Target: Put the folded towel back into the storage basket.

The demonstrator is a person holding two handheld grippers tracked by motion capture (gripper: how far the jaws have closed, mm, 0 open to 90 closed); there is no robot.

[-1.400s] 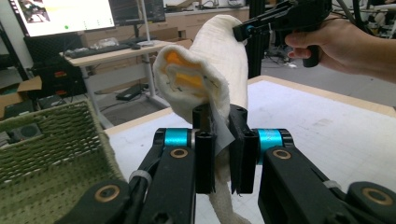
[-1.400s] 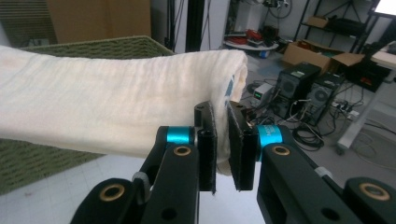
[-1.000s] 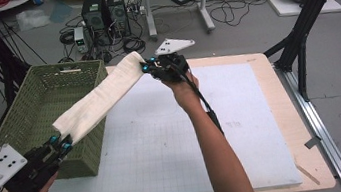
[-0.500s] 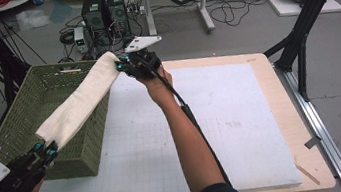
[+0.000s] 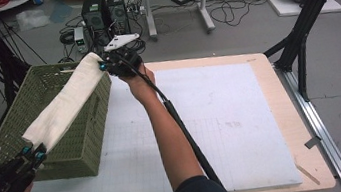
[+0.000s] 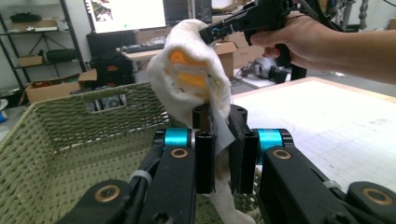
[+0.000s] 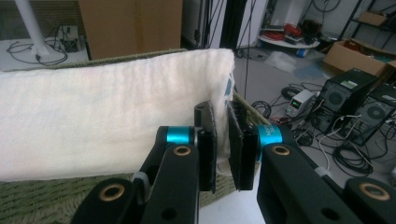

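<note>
In the high view, a cream towel point(image 5: 66, 101) stretches taut between the two grippers above a green woven basket point(image 5: 8, 124) at the left side of the table point(image 5: 266, 70). The left gripper point(image 5: 33, 153), at the near left, has its jaws closed on the towel's near end. The right gripper point(image 5: 104, 67), at the basket's far right corner, pinches the far end.

In the left gripper view, the left gripper point(image 6: 218, 135) has its jaws nearly closed, towel point(image 6: 194, 70) clamped between them, the basket point(image 6: 70, 135) below. The right gripper point(image 6: 208, 33) nips the towel's far end.

In the right gripper view, the right gripper point(image 7: 222, 135) has its jaws clamped on the edge of the towel point(image 7: 107, 123), which runs off left over the basket rim point(image 7: 42, 196).
</note>
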